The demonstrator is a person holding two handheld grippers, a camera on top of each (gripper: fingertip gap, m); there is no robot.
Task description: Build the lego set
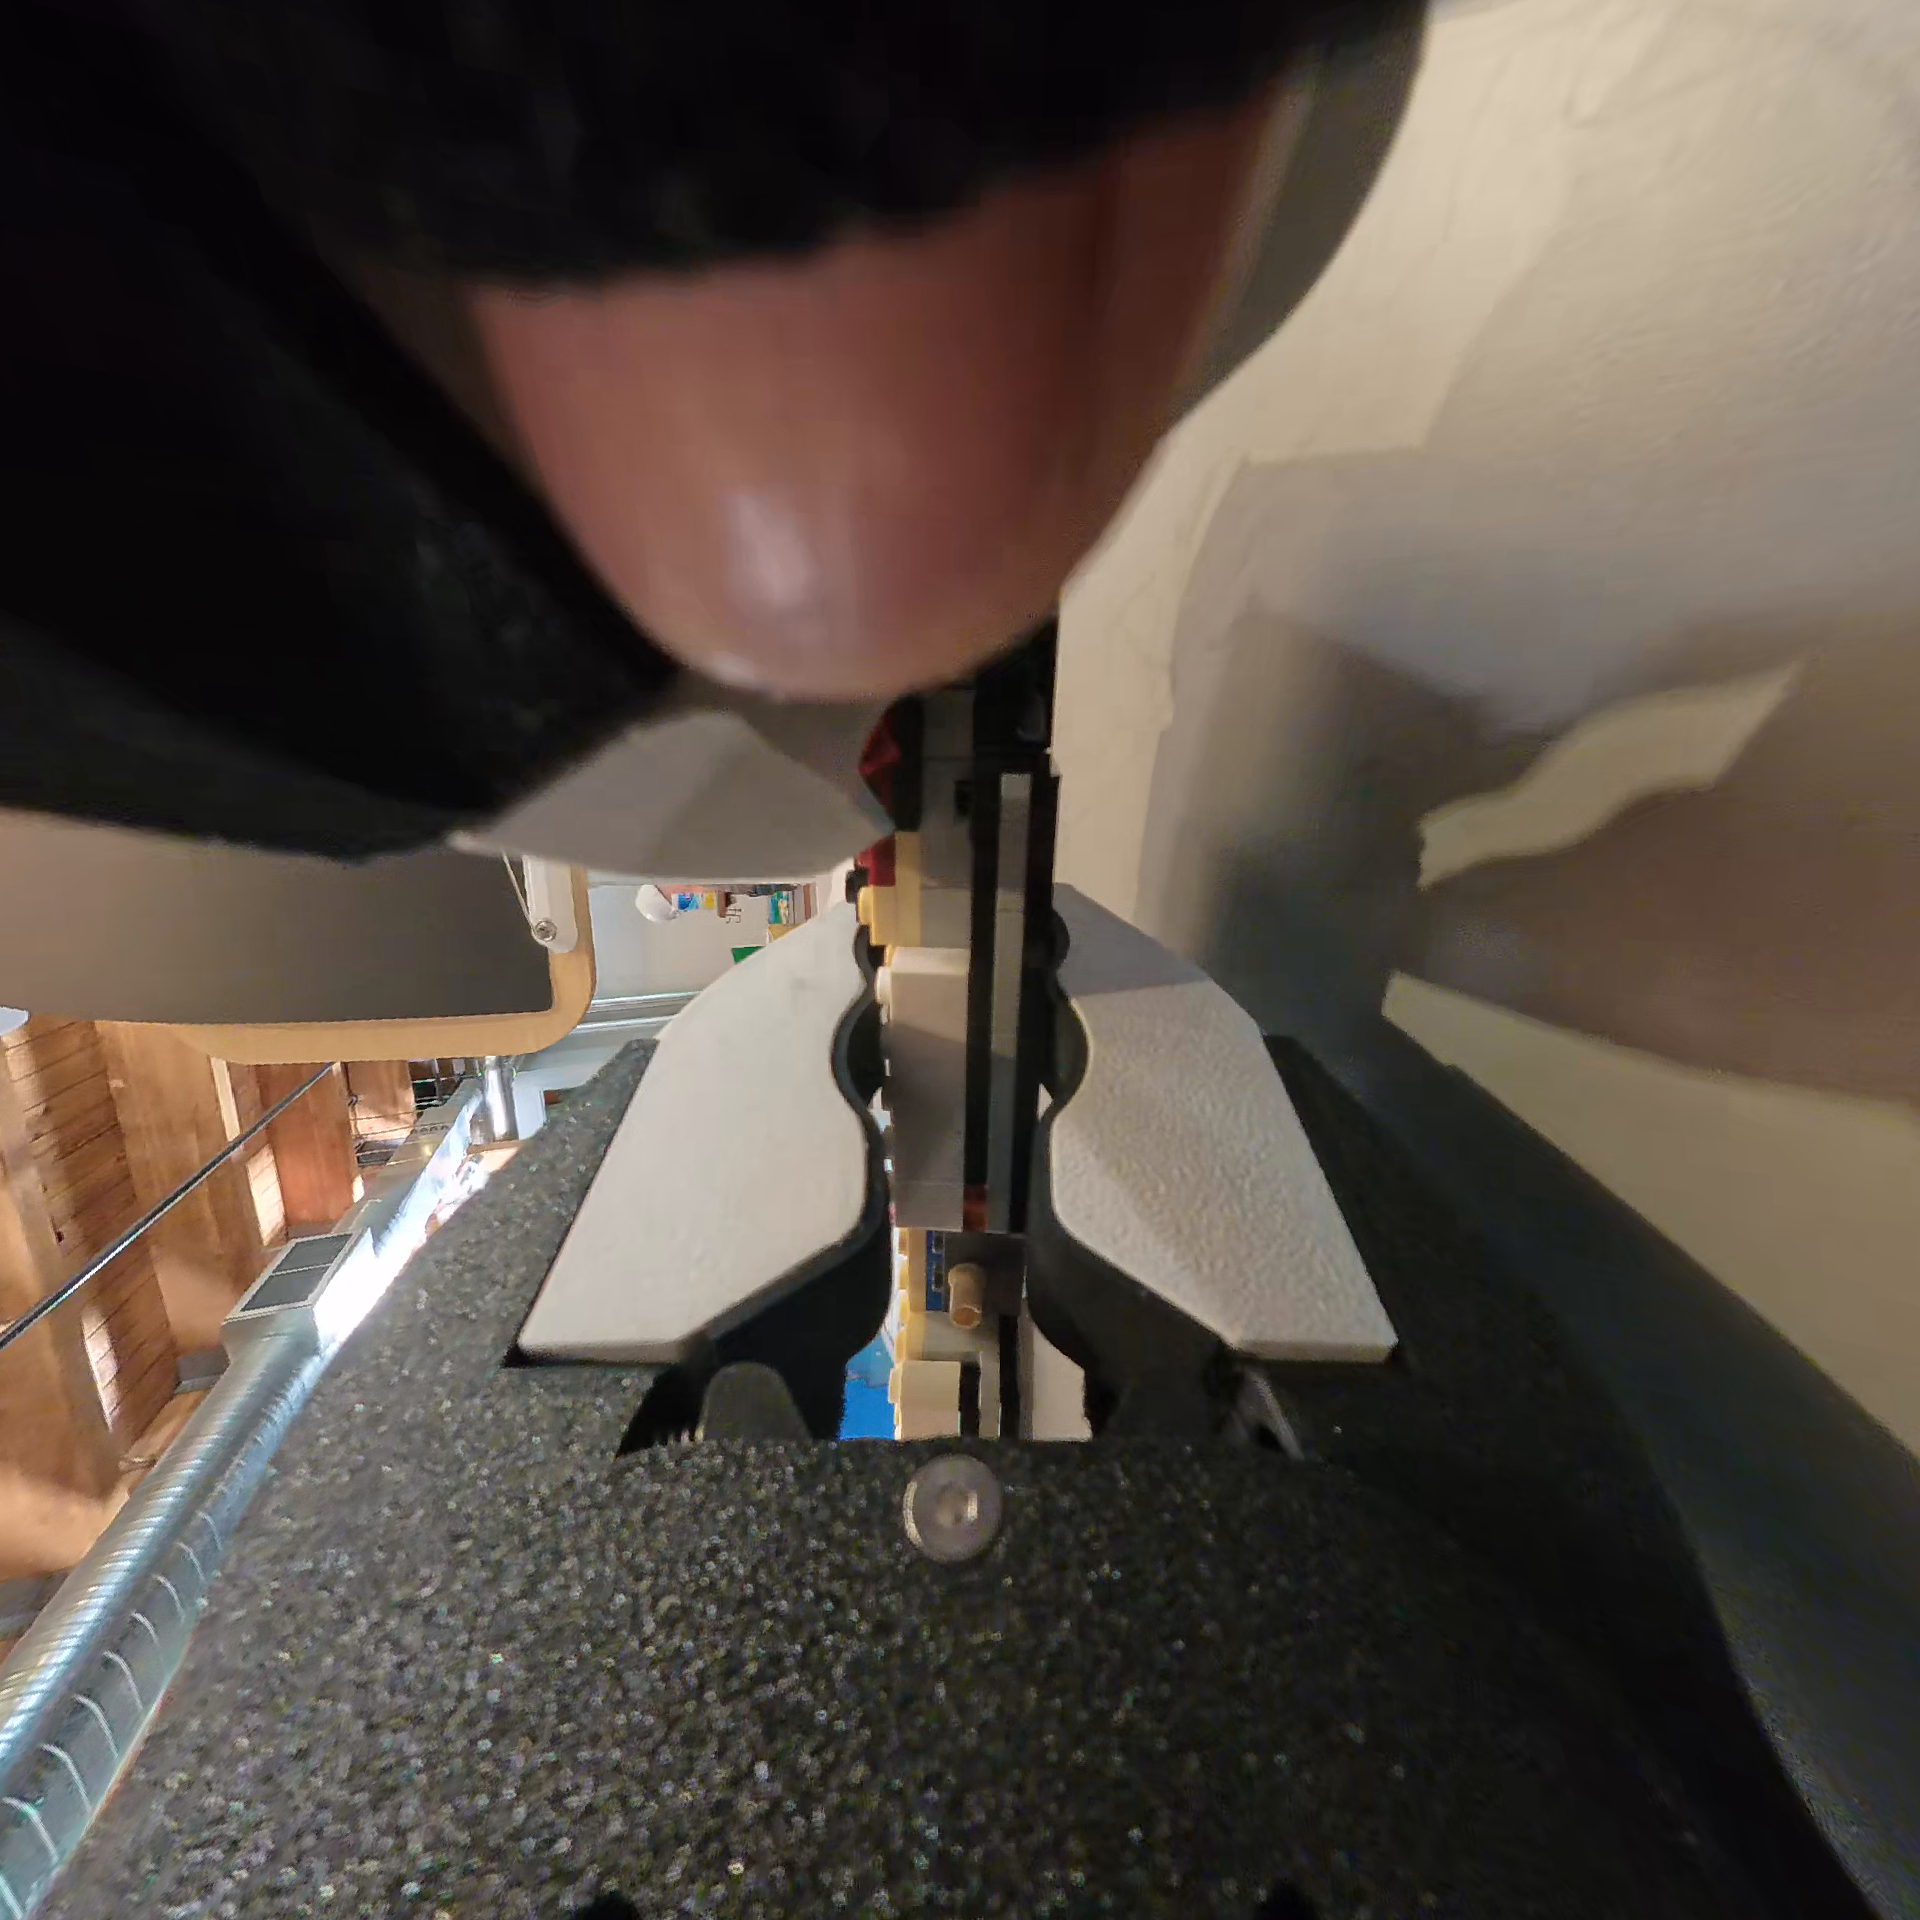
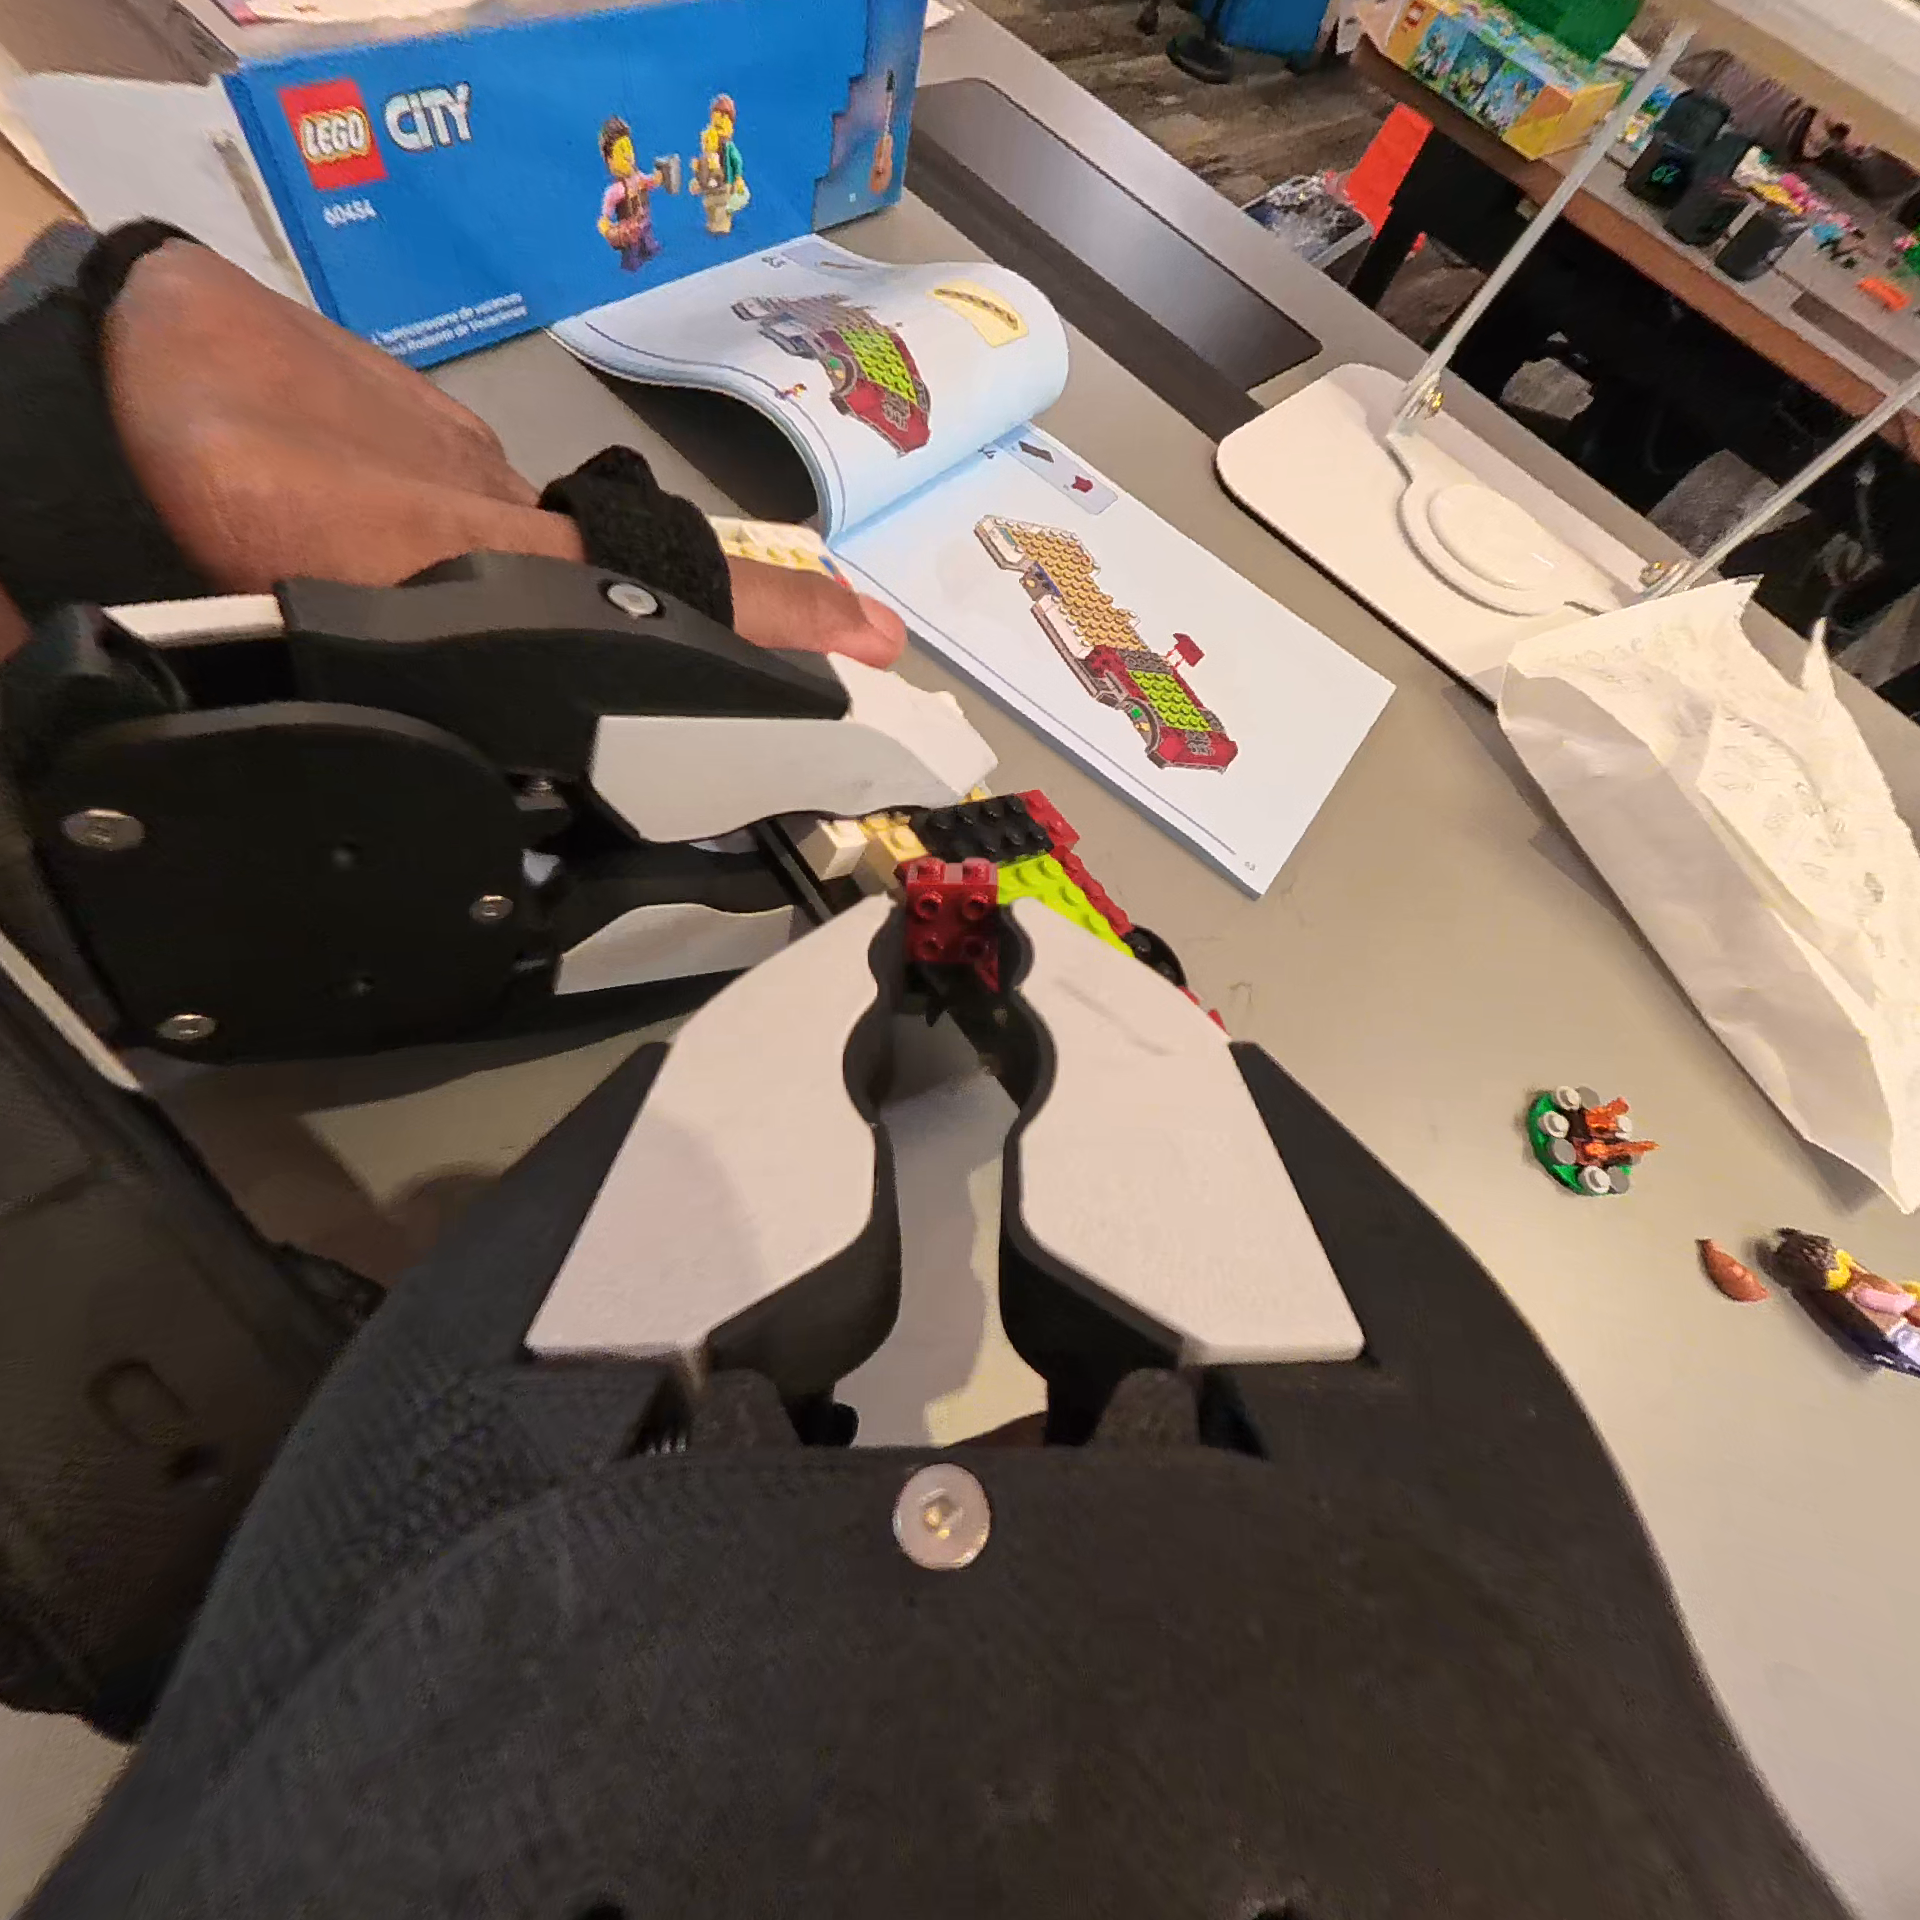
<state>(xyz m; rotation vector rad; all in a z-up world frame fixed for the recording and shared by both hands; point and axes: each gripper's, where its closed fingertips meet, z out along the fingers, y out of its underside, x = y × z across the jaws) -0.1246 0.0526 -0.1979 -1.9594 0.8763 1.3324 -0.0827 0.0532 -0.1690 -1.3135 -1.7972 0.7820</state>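
Right wrist view, nearest: right gripper [image 2: 951, 935] clenched on a small dark red brick [image 2: 954, 914], both pads pressed to its sides, just at the edge of a part-built brick model [image 2: 1049, 873]. Left gripper [image 2: 831, 831] clamped side-on around the pale end of that same model, held just above the grey table [image 2: 1455, 1039]. Judged as a fitting step: red brick being seated on the model, next move needing studs lined up and a firm, square press against the left grip. Farther back, open booklet [image 2: 1091, 623] and blue box [image 2: 582, 156] toward the table's far edge. Left wrist view mostly blocked by a blurred fingertip [image 1: 790, 468]; contact between brick and model not clear.
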